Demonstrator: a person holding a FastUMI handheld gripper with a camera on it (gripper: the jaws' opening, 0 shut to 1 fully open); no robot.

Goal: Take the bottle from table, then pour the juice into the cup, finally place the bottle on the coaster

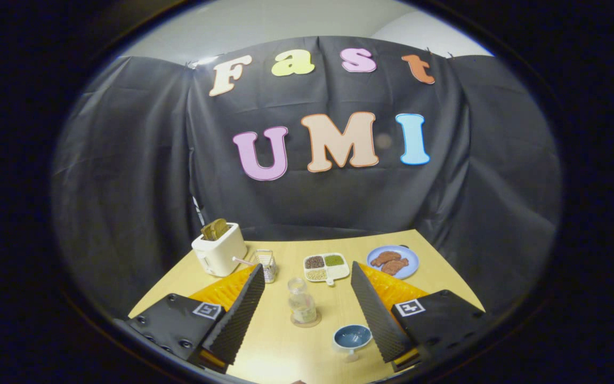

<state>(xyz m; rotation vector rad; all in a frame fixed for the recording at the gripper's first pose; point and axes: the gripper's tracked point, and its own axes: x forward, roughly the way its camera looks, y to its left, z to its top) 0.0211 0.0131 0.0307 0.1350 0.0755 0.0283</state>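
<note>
- Gripper [307, 298] fingers spread wide, holding nothing.
- Bottle [301, 302] stands upright on a coaster [315, 321] between them.
- Cup [352, 337] sits just right of the bottle, nearer the gripper.
- Toaster [219, 249] far behind the bottle, leftward.

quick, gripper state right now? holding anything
Gripper: open, holding nothing; the bottle stands between its fingers, untouched, on the coaster.

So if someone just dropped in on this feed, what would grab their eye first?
Probably the clear bottle standing on a round coaster between the open tool's ridged black fingers, untouched. Next, the blue cup close by the right finger. Beyond them, a white toaster holding bread, a divided dish of grains and a blue plate line the far table edge.
</note>
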